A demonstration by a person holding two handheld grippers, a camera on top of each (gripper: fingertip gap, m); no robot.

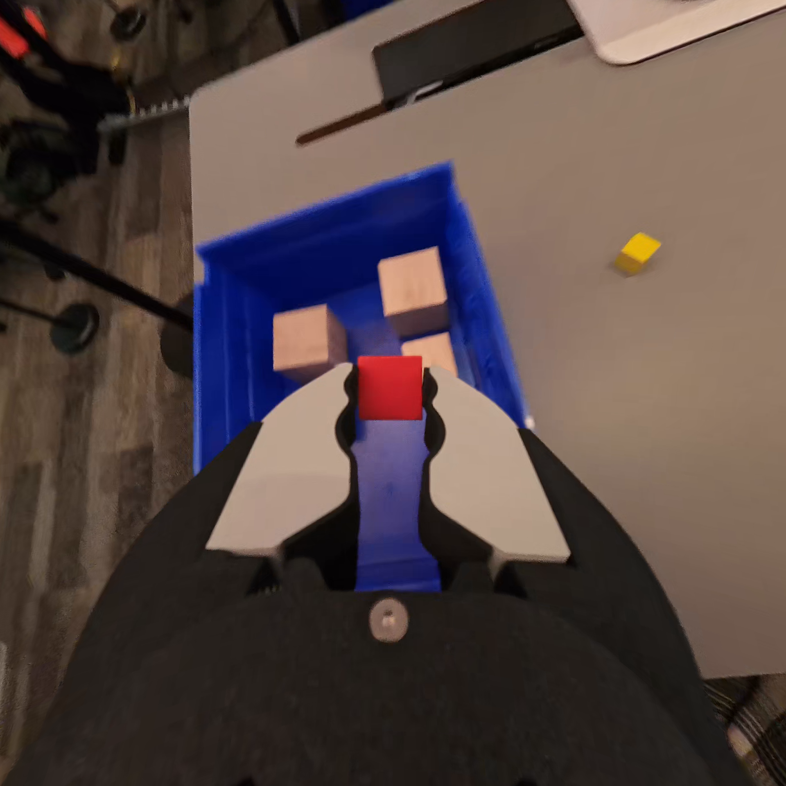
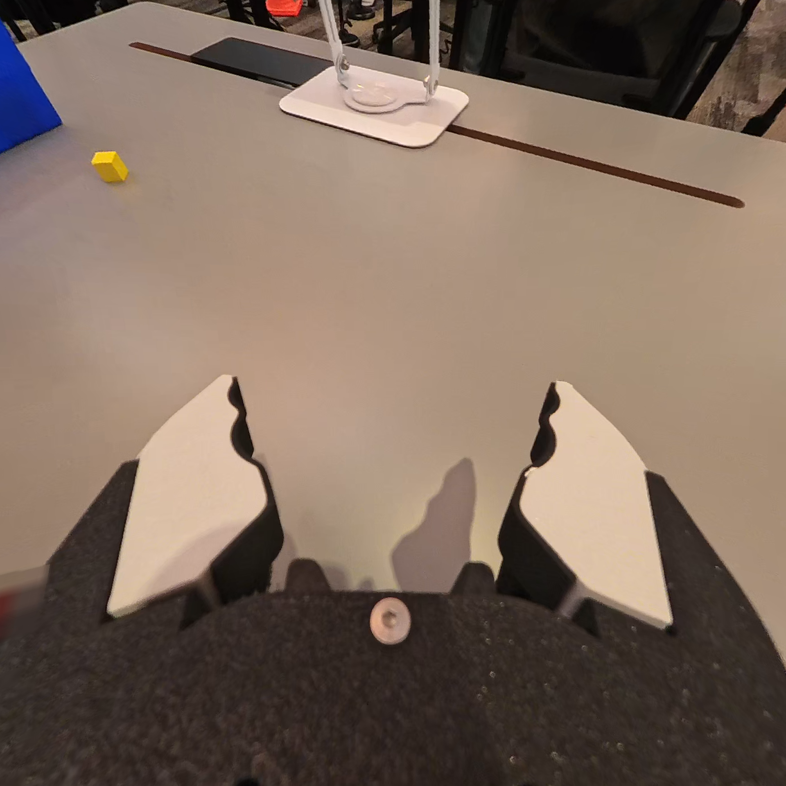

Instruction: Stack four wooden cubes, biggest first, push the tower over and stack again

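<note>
Lifting small red wooden cube (image 1: 390, 388) clamped in left claw (image 1: 390, 378) over blue plastic bin (image 1: 221, 331) at desk's (image 1: 595, 425) left edge, lift straight clearing walls; right claw (image 2: 393, 383) released, empty.

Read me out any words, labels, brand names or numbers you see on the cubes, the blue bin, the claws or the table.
None: no writing shows in either view.
Red cube in the left claw: plain faces.
Yellow cube on the table: plain.
Three bare wooden cubes in the blue bin: unmarked, though this view is blurred.
Right claw, open: unmarked.
White stand base: nothing legible.
</note>
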